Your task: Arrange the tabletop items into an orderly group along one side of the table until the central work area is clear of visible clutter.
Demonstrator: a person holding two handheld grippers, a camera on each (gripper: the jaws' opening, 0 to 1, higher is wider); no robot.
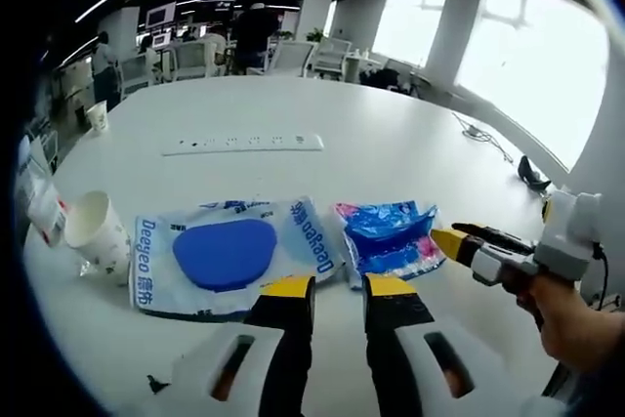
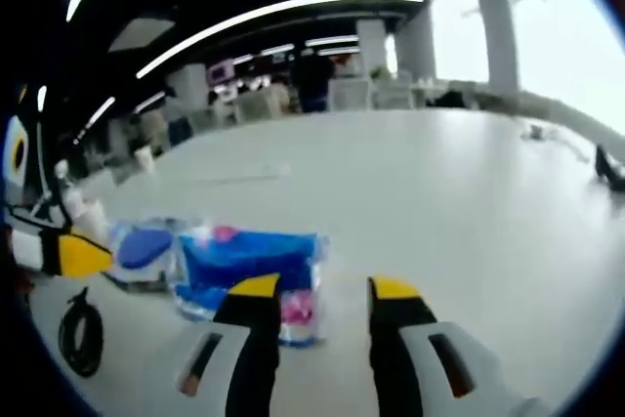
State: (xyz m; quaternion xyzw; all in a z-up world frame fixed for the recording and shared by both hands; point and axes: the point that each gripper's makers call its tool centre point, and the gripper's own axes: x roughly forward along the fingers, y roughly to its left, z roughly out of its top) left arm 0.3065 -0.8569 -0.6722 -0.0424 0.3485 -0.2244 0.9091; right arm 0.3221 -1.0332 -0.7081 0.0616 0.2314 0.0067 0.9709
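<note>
A large white table [image 1: 391, 144] carries, just ahead of the left claw's jaws, a pale wet-wipe pack with a blue lid [image 1: 231, 253]. Right of the jaws lies a blue-and-pink packet [image 1: 388, 236], left a tipped paper cup [image 1: 95, 231], far ahead a white power strip [image 1: 242, 144].

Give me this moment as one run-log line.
left tongs: open, empty | right tongs: open, beside blue-pink packet | Deeyeo pack, paper cup: unmoved

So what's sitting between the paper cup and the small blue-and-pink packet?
In the left gripper view, the large Deeyeo pack with the blue oval lies between the paper cup and the blue-and-pink packet. Nothing else sits on that stretch.
</note>
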